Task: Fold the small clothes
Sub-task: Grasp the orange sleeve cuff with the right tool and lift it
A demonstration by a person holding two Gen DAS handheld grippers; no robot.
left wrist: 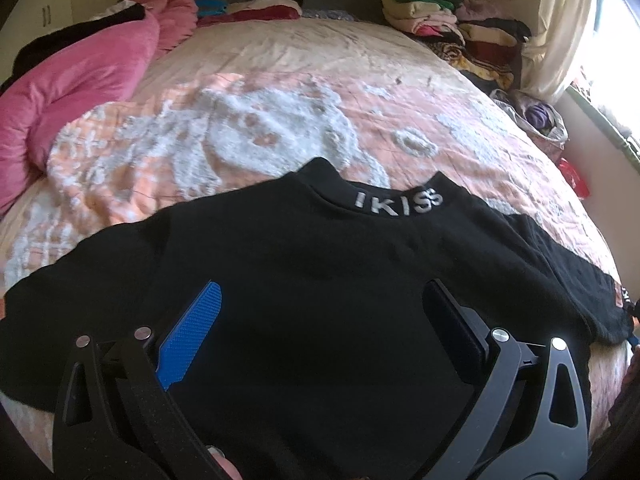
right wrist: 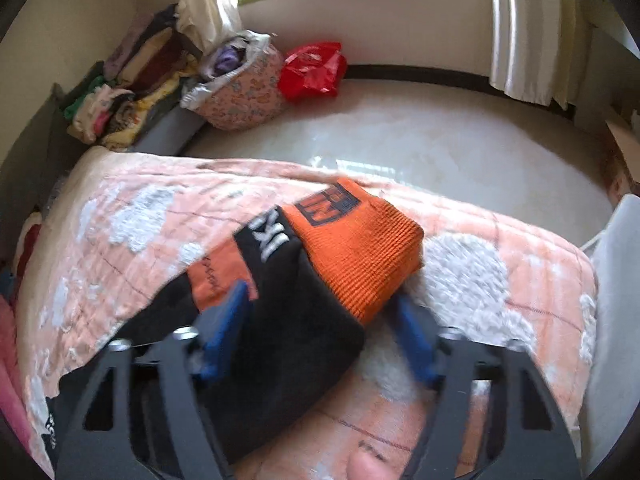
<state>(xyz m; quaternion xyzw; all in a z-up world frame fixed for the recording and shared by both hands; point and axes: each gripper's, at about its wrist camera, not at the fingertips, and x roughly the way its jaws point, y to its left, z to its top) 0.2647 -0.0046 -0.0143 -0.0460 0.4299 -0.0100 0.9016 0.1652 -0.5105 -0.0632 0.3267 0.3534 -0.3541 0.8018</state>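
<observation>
A black top [left wrist: 304, 280] lies spread flat on the near part of a bed, its collar pointing to the far side with the silver letters "IKISS" [left wrist: 400, 202] stitched across it. Its right sleeve [right wrist: 296, 280] runs out toward the right edge of the bed and ends in a ribbed orange cuff [right wrist: 360, 248] with a black printed patch; a black band with white letters sits just before the cuff.

The left gripper [left wrist: 320, 320] hangs over the body of the top with its jaws spread wide, nothing between the pads. The right gripper [right wrist: 320, 316] sits astride the sleeve near the cuff, its jaws partly closed in; the blue pads stand on either side of the cloth, and motion blur hides whether they press on it.

The top rests on a peach bedspread [left wrist: 280, 120] with fluffy white patches. A pink quilt [left wrist: 72, 96] is bunched on the far left. Stacks of folded clothes [left wrist: 452, 32] stand at the far right corner. Beyond the right edge of the bed lies a pale glossy floor [right wrist: 440, 140], with a patterned bag [right wrist: 240, 96] and a red plastic bag [right wrist: 312, 70] against the wall, and cream curtains [right wrist: 524, 40] hanging by the window.
</observation>
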